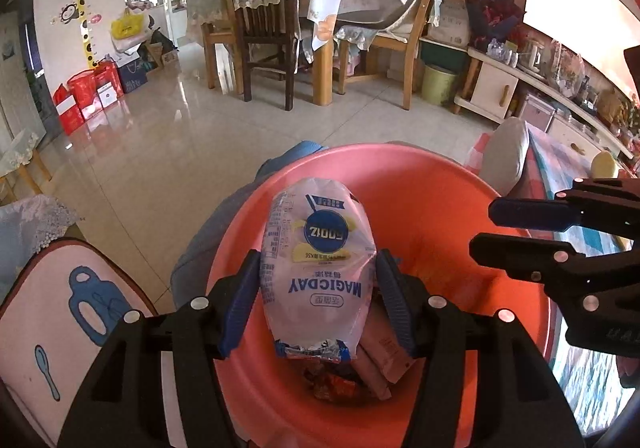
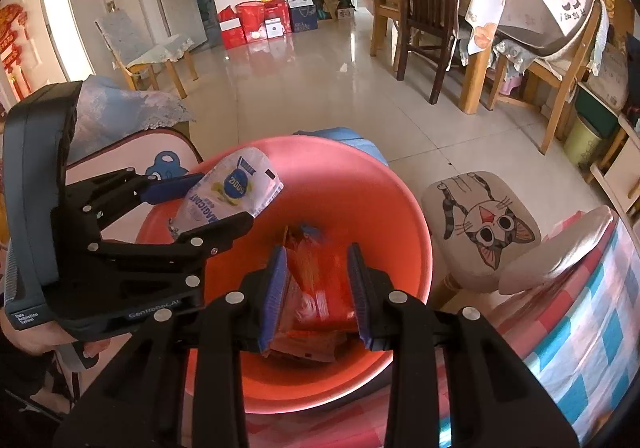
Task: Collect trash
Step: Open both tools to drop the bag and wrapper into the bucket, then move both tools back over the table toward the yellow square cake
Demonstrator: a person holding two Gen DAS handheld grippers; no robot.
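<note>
A: Noting positions. The left gripper [image 1: 316, 300] is holding a puffy white snack bag [image 1: 318, 268] above the red basin [image 1: 460, 208]. Its jaws are standing roughly half open, and both blue pads [image 1: 240, 300] are pressing on the bag's sides, a little below its middle.

B: And the right gripper [image 2: 316, 296]?

A: Its jaws are standing narrower, with an orange wrapper [image 2: 320, 288] sitting between them over the basin. That wrapper is blurred, so I cannot tell whether the pads are pinching it or the wrapper is already slipping free.

B: How is the white bag likely handling?

A: Judging by the look, it is very light, soft and full of air, with a glossy film that is probably slippery. It is bulging between the pads rather than folding, so a hard squeeze is risking a pop. The crimped seam at the end [image 1: 312, 350] seems the firmer place to take hold; the belly is working for now because the load is so small.

B: The basin's contents?

A: Other wrappers [image 1: 332, 384] are lying in the bottom, directly under the bag. The basin is sitting next to a cat-print stool [image 2: 480, 228] and a checked tablecloth [image 2: 580, 348].
</note>
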